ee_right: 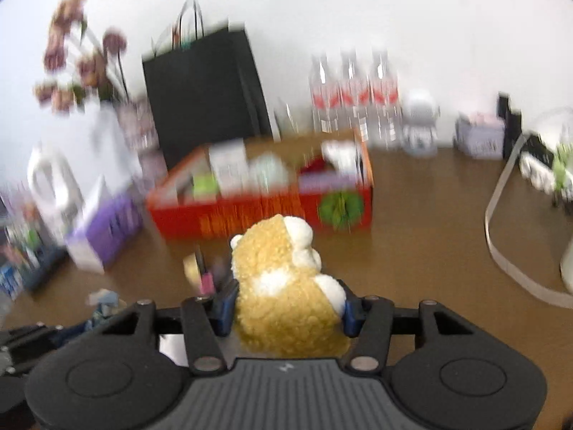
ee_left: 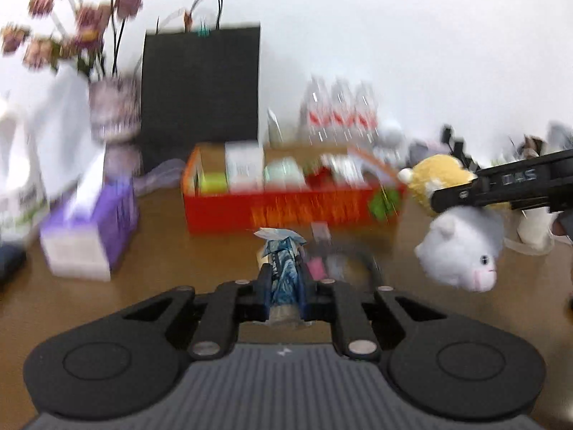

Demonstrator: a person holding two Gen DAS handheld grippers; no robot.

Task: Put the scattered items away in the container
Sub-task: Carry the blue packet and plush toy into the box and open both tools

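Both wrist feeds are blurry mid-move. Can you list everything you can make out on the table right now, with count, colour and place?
Red cardboard box: one, red-orange, table centre, holding several blurred packets.
Tan plush toy: one, tan and white, clamped in the right gripper.
Blue patterned wrapped packet: one, blue-white, clamped in the left gripper.
White plush cat: one, white, below the right gripper's arm; contact unclear.
Purple tissue box: one, left of the red box.
Black paper bag: one, behind the box.
Clear water bottles: three, red labels, by the wall.
Dried flowers in a vase: one bunch, pinkish, far left.
Small pink item: one, before the box; too blurred to identify.
Left gripper: shut.
Right gripper: shut.
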